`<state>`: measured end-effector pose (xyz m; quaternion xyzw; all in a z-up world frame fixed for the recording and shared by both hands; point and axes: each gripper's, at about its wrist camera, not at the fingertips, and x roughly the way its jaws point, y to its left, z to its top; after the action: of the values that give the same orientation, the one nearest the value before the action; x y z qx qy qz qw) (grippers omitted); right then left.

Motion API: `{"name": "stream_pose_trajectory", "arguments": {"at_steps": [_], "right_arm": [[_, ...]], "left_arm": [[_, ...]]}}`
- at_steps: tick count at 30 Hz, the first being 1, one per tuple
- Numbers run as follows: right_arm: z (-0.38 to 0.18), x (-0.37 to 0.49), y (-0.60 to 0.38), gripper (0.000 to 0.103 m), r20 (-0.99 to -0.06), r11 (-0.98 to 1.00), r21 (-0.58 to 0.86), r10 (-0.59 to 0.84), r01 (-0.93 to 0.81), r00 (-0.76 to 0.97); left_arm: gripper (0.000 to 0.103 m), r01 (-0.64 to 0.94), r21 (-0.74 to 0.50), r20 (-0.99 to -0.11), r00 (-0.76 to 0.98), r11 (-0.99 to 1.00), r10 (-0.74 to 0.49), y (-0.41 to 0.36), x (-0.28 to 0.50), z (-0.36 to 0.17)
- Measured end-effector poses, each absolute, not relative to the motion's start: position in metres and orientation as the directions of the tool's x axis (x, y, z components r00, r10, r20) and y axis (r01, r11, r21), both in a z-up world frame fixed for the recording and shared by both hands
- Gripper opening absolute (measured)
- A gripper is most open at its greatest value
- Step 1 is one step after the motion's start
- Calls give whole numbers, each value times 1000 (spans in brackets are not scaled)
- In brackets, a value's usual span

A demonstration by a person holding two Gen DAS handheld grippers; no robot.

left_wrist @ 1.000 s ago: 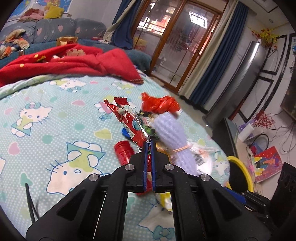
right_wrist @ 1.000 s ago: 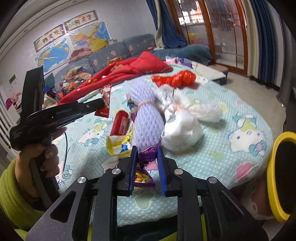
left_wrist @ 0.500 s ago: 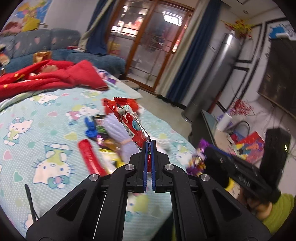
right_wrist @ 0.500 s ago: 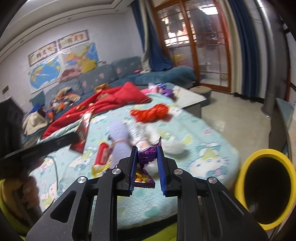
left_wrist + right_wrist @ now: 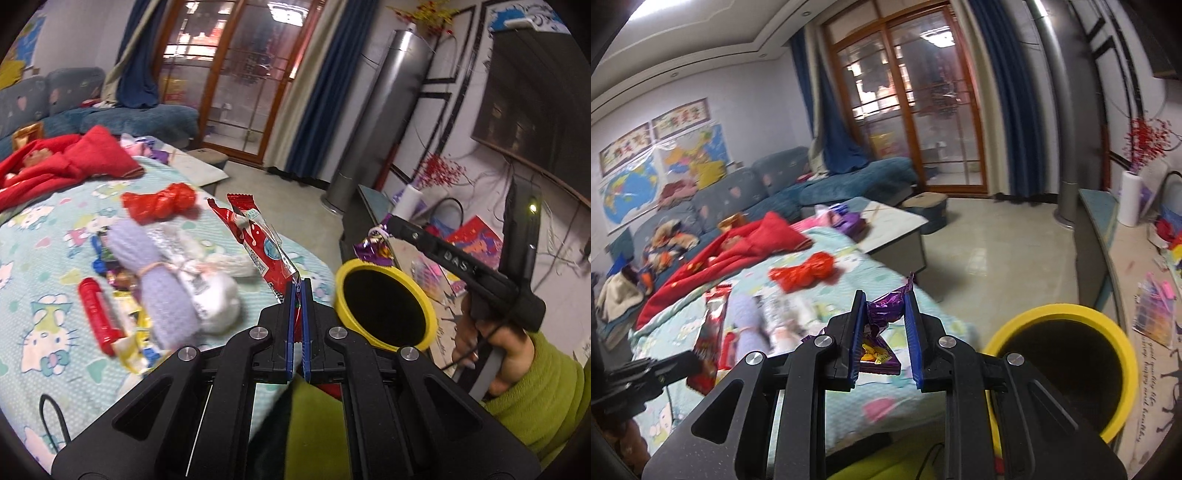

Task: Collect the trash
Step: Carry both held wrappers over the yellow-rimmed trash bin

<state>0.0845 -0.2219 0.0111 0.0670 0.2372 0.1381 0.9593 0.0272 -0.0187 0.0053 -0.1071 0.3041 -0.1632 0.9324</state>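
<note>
My left gripper (image 5: 296, 291) is shut on the lower end of a long red snack wrapper (image 5: 255, 240), which stands up and to the left above the table edge. My right gripper (image 5: 885, 308) is shut on a crumpled purple candy wrapper (image 5: 884, 310); the left wrist view shows that purple wrapper (image 5: 371, 249) hanging just above the far rim of the yellow-rimmed bin (image 5: 384, 306). In the right wrist view the bin (image 5: 1060, 365) sits low at the right of my fingers. More trash lies on the table: a lilac foam net (image 5: 155, 280), a red bag (image 5: 159, 203), a red tube (image 5: 98, 314).
The table wears a light blue cartoon-cat cloth (image 5: 48, 332) with a red garment (image 5: 62, 162) at its far side. A low white table (image 5: 886, 225) and a blue sofa (image 5: 768, 192) stand behind. A grey cabinet (image 5: 1097, 236) with clutter lines the right wall. A green sleeve (image 5: 546, 384) holds the right gripper.
Both grippers have swung right, away from the trash pile toward the yellow bin, each still holding its wrapper. The bin has come fully into both views.
</note>
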Motion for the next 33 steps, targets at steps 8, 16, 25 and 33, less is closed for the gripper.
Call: {"name": "stream_pose_trajectory", "arguments": {"at_steps": [8, 16, 25, 33], "right_arm": [[11, 91, -259, 20, -429, 969, 211, 213, -132, 878], [4, 90, -291, 20, -425, 981, 194, 110, -28, 898], [-9, 95, -335, 20, -454, 972, 219, 29, 80, 891], [-24, 102, -365, 20, -494, 957, 240, -24, 163, 869]], "left_arm": [[1, 329, -264, -554, 718, 907, -422, -58, 35, -1], [1, 384, -264, -554, 691, 885, -465, -82, 48, -5], [1, 444, -270, -559, 651, 855, -514, -122, 73, -12], [1, 510, -284, -564, 596, 812, -571, -160, 95, -28]]}}
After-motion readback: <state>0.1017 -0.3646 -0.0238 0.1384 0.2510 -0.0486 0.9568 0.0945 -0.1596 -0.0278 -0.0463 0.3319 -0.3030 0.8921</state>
